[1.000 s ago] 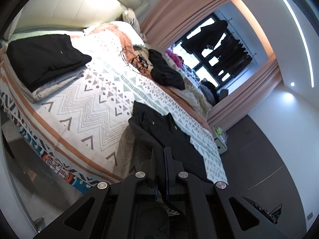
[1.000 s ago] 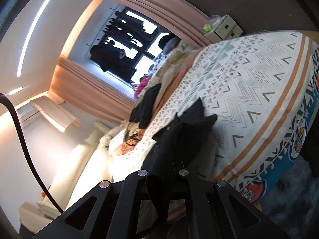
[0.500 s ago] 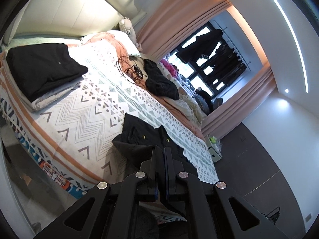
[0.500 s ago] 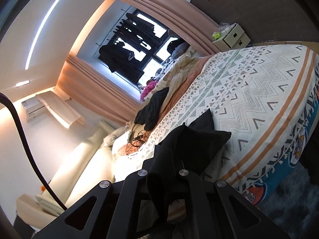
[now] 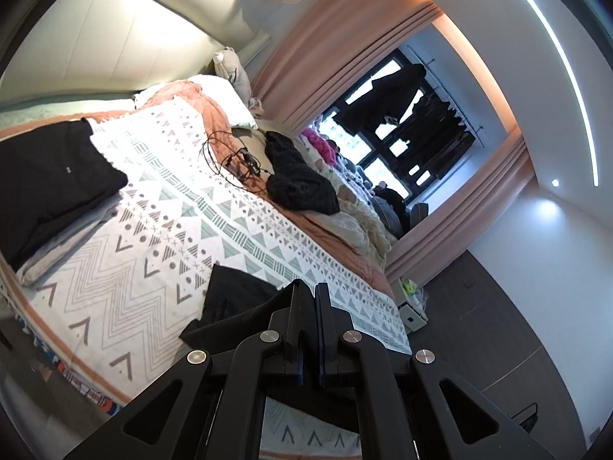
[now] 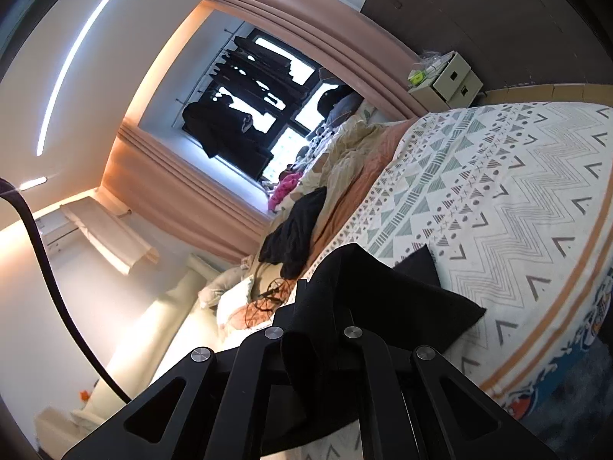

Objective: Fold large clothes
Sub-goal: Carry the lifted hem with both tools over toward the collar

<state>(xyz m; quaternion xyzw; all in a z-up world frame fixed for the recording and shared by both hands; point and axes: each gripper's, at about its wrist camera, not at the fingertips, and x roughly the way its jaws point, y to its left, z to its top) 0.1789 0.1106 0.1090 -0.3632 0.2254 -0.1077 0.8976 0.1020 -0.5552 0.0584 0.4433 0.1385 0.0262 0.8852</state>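
Observation:
A black garment [image 5: 233, 306] lies partly on the patterned bedspread [image 5: 126, 268] near its front edge. My left gripper [image 5: 310, 299] is shut on the garment's edge and holds it up above the bed. In the right wrist view the same black garment [image 6: 387, 299] drapes over my right gripper [image 6: 325, 299], which is shut on its cloth; the fingertips are hidden under the fabric. The rest of the garment hangs down onto the bedspread [image 6: 517, 211].
A folded black garment [image 5: 49, 184] lies on a grey folded pile at the bed's left. A crumpled black garment [image 5: 295, 176] and cables [image 5: 233, 161] lie near the pillows. A small white drawer unit [image 6: 448, 80] stands by the bed's far corner. Clothes hang at the window [image 5: 402, 115].
Both grippers have risen and tilted up, lifting the black garment; less of it lies spread on the bed, and more of the room and window shows.

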